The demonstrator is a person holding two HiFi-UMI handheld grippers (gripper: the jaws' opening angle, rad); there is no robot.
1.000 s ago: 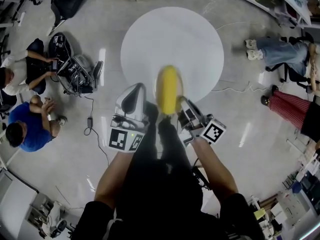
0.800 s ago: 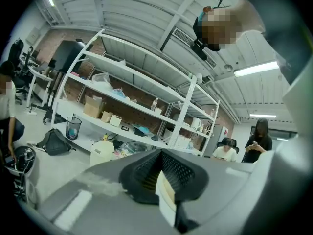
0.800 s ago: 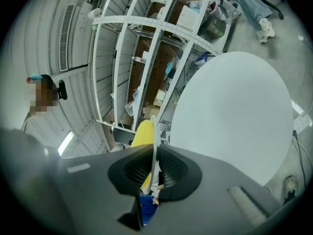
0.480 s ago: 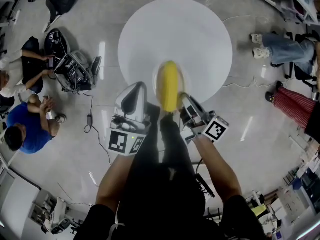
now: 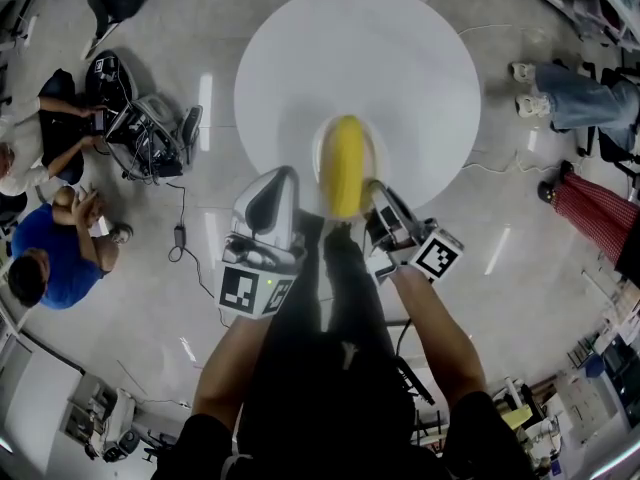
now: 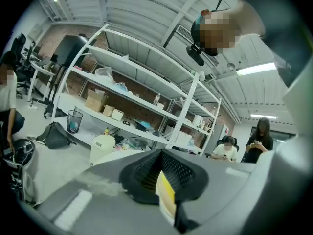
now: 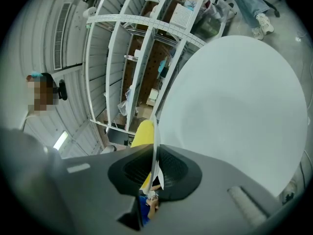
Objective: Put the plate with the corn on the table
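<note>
The left gripper (image 5: 292, 186) was closed on the rim of the plate (image 5: 320, 156). The corn (image 5: 346, 173) lay on the plate, over the near edge of the table (image 5: 300, 58). The right gripper (image 5: 374, 190) also pinched the rim.

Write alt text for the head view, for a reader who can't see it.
Seen from above, a person holds a plate with a yellow corn cob at the near edge of a round white table, the right gripper shut on the plate's rim, the left gripper close beside it. People sit on the floor at left.
</note>
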